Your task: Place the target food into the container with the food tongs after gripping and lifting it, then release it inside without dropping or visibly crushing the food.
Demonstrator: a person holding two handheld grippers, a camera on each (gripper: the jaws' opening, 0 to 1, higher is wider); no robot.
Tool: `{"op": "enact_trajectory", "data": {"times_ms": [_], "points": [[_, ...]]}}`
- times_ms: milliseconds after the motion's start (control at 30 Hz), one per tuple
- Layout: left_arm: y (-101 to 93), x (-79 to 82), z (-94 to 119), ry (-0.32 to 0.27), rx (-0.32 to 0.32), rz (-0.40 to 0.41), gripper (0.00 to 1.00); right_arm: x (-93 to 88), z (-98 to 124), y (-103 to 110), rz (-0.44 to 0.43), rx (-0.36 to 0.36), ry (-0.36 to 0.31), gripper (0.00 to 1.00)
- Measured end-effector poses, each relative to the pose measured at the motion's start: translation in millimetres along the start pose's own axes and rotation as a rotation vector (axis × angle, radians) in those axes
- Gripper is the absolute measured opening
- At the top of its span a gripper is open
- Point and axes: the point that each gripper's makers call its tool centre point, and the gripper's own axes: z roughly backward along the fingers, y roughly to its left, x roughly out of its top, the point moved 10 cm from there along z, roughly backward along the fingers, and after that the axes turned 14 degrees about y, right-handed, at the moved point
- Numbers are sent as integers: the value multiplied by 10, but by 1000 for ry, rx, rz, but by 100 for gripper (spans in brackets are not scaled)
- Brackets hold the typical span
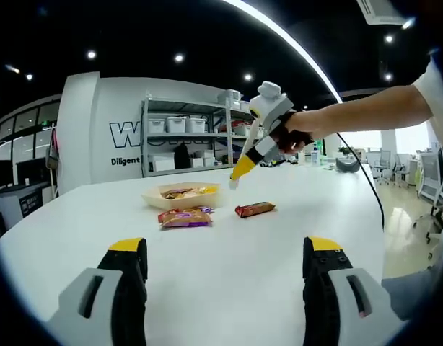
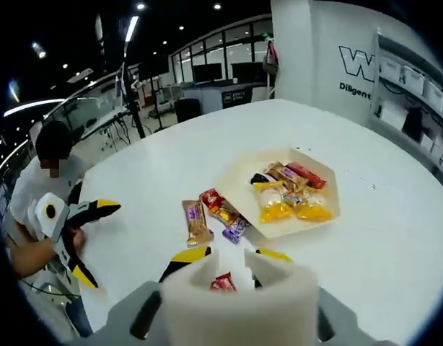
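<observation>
A shallow cream tray [image 2: 319, 218] [image 1: 151, 196] holding several wrapped snacks sits on the white table. Beside it lie loose packets: a brown one [image 2: 196, 220], a red and yellow one [image 2: 218, 206] and a purple one [image 2: 236, 229]; the left gripper view shows them as a cluster [image 1: 185, 217]. A red-brown packet [image 1: 255, 209] lies apart, and a red packet [image 2: 223, 282] shows low between my right jaws. My right gripper [image 2: 231, 254] [image 1: 236, 175] hovers above the table near the tray, jaws apart. My left gripper [image 1: 225, 249] [image 2: 99, 209] stays open and empty, well short of the snacks.
The table [image 1: 229, 288] is wide and white. A person's hand [image 1: 290, 137] holds the right gripper, and a seated person [image 2: 41, 194] holds the left one. Shelves with white bins [image 1: 185, 137] stand behind the table, and a black cable [image 1: 366, 180] crosses its right side.
</observation>
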Motion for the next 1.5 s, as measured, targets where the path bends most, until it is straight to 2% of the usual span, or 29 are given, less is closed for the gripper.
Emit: {"op": "enact_trajectory", "data": {"times_ms": [167, 367, 567, 733, 967, 1100, 1133, 1200, 1267, 1333, 1400, 1500], "points": [[2, 0, -2, -1, 2, -3, 88, -195, -13, -37, 62, 39, 52, 19], [6, -2, -5, -1, 1, 0, 88, -396, -20, -95, 77, 43, 91, 20], [8, -3, -5, 1, 4, 0, 87, -415, -69, -130, 91, 44, 91, 21], [7, -6, -9, 6, 5, 0, 87, -436, -150, -139, 133, 29, 122, 21], [-2, -1, -9, 5, 5, -5, 87, -450, -131, -140, 115, 8, 135, 17], [-1, 0, -10, 5, 5, -7, 87, -442, -132, -140, 62, -1, 118, 16], [-2, 0, -10, 5, 4, -7, 86, -454, -111, -91, 20, 34, 94, 16], [-2, 0, -10, 6, 6, -11, 86, -439, -47, -82, 14, 18, 58, 16], [-3, 1, -10, 6, 7, -9, 86, -382, 55, -79, -7, 35, 22, 16], [2, 3, -7, 2, 11, -7, 87, -289, 163, -127, -2, 24, 9, 16], [2, 3, -8, 3, 11, -8, 87, -168, 246, -189, -17, 24, -31, 17], [3, 2, -8, 4, 15, -10, 87, -59, 346, -172, -12, 14, -58, 17]]}}
